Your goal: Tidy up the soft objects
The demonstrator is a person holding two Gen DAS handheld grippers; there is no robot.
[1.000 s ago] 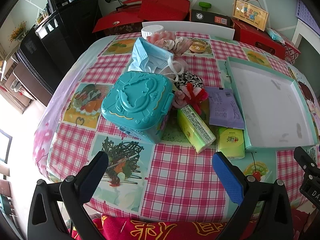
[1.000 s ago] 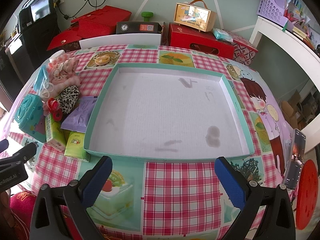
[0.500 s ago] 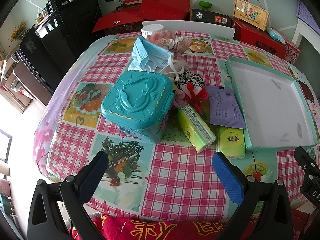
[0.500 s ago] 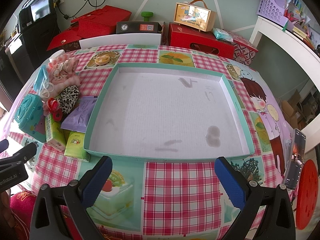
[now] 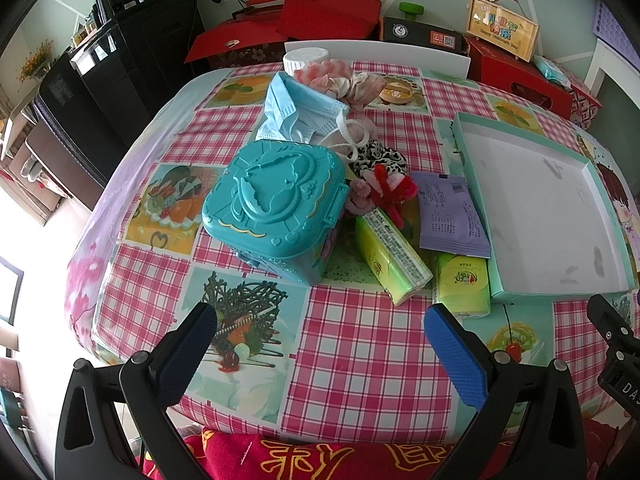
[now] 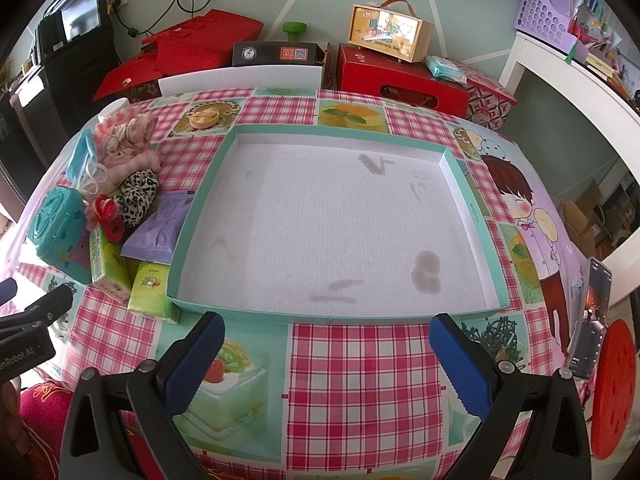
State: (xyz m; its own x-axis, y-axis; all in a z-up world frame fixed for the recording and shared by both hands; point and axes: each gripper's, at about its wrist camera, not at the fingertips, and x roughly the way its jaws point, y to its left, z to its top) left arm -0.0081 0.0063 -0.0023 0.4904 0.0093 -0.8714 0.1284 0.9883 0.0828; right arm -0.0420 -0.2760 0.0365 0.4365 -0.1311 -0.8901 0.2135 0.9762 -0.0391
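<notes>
A pile of soft things lies left of a shallow teal tray (image 5: 600, 292) (image 6: 472, 196) whose white inside holds nothing. The pile has a blue face mask (image 5: 296, 108), pink scrunchies (image 5: 340, 80) (image 6: 124, 136), a leopard scrunchie (image 5: 380, 158) (image 6: 138, 196), a red-and-pink flower tie (image 5: 384, 192), a purple wipes pack (image 5: 450, 216) (image 6: 160, 232) and two green tissue packs (image 5: 390, 252) (image 5: 462, 280). My left gripper (image 5: 316, 356) hangs open near the table's front edge, short of the pile. My right gripper (image 6: 328, 360) is open in front of the tray.
A turquoise plastic case (image 5: 276, 204) (image 6: 60, 232) stands at the pile's left. A white jar lid (image 5: 306, 58) sits behind the scrunchies. Red boxes (image 6: 400, 76) and a wooden box (image 6: 390, 36) line the far wall. A phone (image 6: 592, 316) stands at the right table edge.
</notes>
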